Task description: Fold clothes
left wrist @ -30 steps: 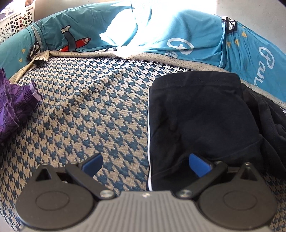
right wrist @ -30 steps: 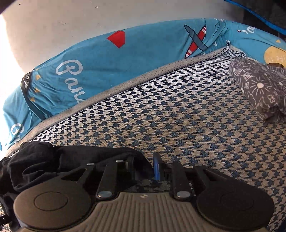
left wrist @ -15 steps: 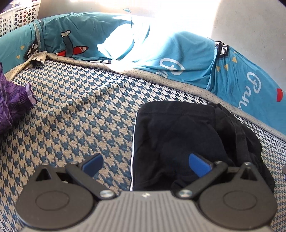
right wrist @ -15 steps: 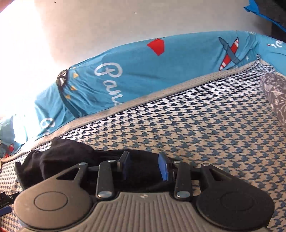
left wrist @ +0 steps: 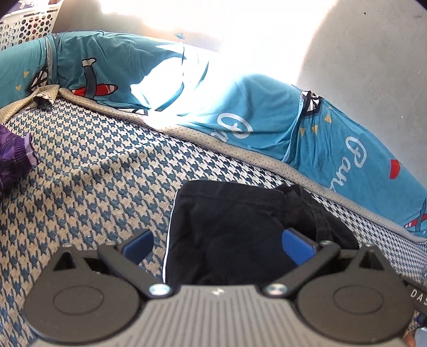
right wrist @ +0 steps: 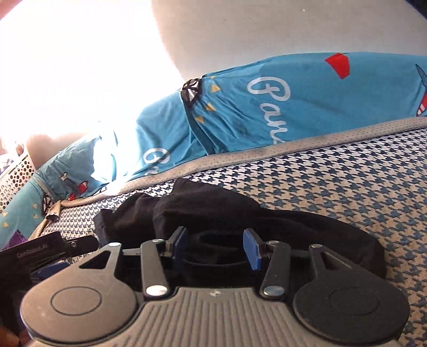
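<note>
Right gripper [right wrist: 216,247] is nearest, hovering right over the black garment [right wrist: 267,221], jaws opening with a dark fold lying between the blue pads but no longer pinched. Left gripper [left wrist: 217,244] stands wide and empty, its right pad over the same bundle, whose white-piped edge [left wrist: 168,235] runs away from it. Beyond lie the houndstooth mattress [left wrist: 101,170] and teal bedsheet [right wrist: 307,106].

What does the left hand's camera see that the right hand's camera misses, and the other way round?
Only the left camera shows the white stripe along the black garment's edge and the wide-open left tongs. Only the right shows the opening right tongs over the black cloth. Both share the garment, checked cover, blue sheet, white basket and purple cloth.
</note>
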Motion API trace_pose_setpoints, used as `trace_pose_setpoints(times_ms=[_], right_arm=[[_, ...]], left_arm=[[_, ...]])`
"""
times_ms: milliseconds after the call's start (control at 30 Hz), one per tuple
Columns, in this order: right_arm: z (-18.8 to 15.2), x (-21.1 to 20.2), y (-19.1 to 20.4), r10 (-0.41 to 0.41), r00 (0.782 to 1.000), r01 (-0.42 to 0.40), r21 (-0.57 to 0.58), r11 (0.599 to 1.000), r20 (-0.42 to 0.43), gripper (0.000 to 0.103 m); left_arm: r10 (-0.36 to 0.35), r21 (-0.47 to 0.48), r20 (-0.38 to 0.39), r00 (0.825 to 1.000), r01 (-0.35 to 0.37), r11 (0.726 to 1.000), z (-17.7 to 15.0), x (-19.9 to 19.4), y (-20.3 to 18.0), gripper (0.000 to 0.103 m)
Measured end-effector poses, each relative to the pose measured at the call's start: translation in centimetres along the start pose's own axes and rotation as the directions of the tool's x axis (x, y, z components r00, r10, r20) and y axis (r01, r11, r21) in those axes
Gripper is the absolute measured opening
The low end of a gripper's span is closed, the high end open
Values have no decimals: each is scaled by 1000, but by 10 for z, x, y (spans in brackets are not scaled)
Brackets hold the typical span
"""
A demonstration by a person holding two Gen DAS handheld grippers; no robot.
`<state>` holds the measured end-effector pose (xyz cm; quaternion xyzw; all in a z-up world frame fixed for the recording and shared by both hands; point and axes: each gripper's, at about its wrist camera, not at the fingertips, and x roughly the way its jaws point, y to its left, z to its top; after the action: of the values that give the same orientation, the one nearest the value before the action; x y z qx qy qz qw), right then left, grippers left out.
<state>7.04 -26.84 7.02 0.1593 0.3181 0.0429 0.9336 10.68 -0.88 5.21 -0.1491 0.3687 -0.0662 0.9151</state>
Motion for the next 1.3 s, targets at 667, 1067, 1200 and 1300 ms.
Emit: trace_pose_setpoints(times_ms=[667,1067,1200,1300], right_arm=[[-14,26,17,-109,994,107,-98,989,-18,6],[11,-19,-52,-316,945,305,118,945,90,4],[12,-31,-76,-325,944,309,186,933,57,4],[9,-36,-87,-316,949,307,211,928,7,4]], left_arm=[[184,143,-83,979,-171,975,-24,35,-13,103],[241,135,-94,966,-227,964,-31,30,6,103],[257,146,-85,963,-243,959,-34,25,10,103],[272,157,-90,958,-256,954,-38,22,13,103]])
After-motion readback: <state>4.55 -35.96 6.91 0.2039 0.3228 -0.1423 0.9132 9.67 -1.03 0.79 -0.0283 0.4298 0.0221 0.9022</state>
